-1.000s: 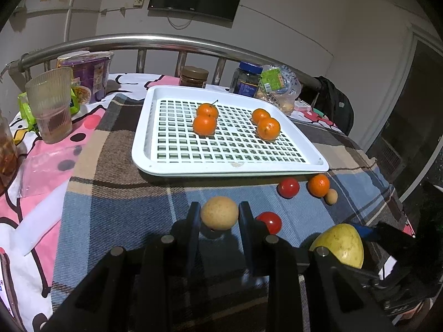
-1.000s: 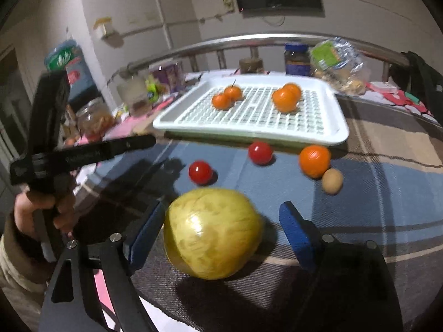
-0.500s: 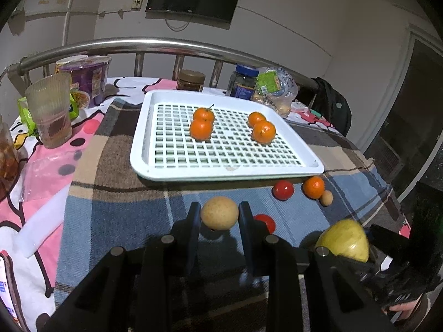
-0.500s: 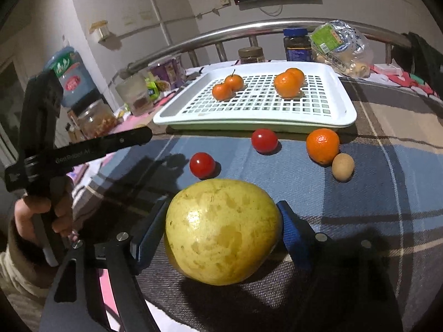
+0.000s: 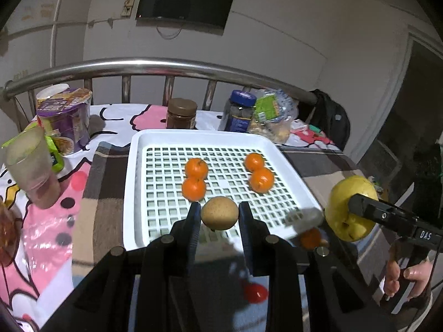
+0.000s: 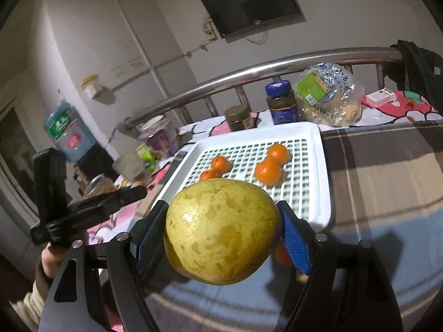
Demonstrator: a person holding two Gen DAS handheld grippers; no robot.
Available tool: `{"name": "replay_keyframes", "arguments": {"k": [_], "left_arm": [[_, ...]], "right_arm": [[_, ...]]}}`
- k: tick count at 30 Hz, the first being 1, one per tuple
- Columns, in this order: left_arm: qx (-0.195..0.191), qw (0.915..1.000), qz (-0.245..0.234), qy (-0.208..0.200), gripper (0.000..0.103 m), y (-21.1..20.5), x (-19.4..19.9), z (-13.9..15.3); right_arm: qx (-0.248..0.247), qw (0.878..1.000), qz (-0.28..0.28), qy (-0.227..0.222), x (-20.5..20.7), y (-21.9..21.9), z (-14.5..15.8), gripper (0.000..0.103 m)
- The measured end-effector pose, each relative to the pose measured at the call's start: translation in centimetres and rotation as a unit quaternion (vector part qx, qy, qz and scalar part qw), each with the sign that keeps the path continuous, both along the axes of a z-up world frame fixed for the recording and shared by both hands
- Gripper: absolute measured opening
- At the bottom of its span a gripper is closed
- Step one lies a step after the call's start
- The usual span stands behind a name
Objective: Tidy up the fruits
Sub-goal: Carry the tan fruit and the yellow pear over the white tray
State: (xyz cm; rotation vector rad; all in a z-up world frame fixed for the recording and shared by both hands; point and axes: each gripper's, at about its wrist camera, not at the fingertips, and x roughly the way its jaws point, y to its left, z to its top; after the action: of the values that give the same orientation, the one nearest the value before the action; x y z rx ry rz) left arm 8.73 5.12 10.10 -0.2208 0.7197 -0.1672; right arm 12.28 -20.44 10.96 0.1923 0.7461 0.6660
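Note:
My left gripper (image 5: pixel 219 214) is shut on a small brown round fruit (image 5: pixel 219 213) and holds it in the air over the near edge of the white slotted tray (image 5: pixel 133 171). Several oranges (image 5: pixel 196 167) lie in the tray. My right gripper (image 6: pixel 224 232) is shut on a large yellow-green pear (image 6: pixel 221 231), lifted above the plaid cloth near the tray's right corner; it also shows in the left wrist view (image 5: pixel 350 207). A red tomato (image 5: pixel 255 293) and an orange (image 5: pixel 310 238) lie on the cloth below.
Behind the tray stand a brown jar (image 5: pixel 181 113), a blue-lidded jar (image 5: pixel 239 114), a snack bag (image 5: pixel 272 119) and a steel rail (image 5: pixel 166 67). A purple cup (image 5: pixel 65 116) and a plastic glass (image 5: pixel 31 168) stand at the left.
Both grippers have lifted their fruits off the cloth and moved forward toward the tray. The right gripper's jaws, open around the pear a second ago, now grip it.

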Motion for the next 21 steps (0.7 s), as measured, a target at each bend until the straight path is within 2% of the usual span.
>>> {"name": "replay_keyframes", "arguments": {"k": [4,10,16,21], "left_arm": [[0.006,0.9994,0.01,0.031,0.03,-0.3,2.5,-2.0],[0.015,0.9976,0.019,0.065,0.03,-1.0,4.6,-4.8],[0.035,0.9956,0.03,0.081,0.03,-1.3,5.8,-6.6],[0.043,0.9942,0.038,0.091,0.03,-1.3,6.5,-8.0]], "right_arm": [[-0.023,0.999,-0.005,0.026,3.1,2.2,-1.4,0.078],[-0.053,0.997,-0.012,0.053,5.4,4.7,-4.4,0.078],[-0.072,0.996,-0.022,0.056,6.7,5.7,-5.8,0.078],[-0.107,0.993,-0.032,0.042,7.4,6.5,-6.7,0.078]]}}
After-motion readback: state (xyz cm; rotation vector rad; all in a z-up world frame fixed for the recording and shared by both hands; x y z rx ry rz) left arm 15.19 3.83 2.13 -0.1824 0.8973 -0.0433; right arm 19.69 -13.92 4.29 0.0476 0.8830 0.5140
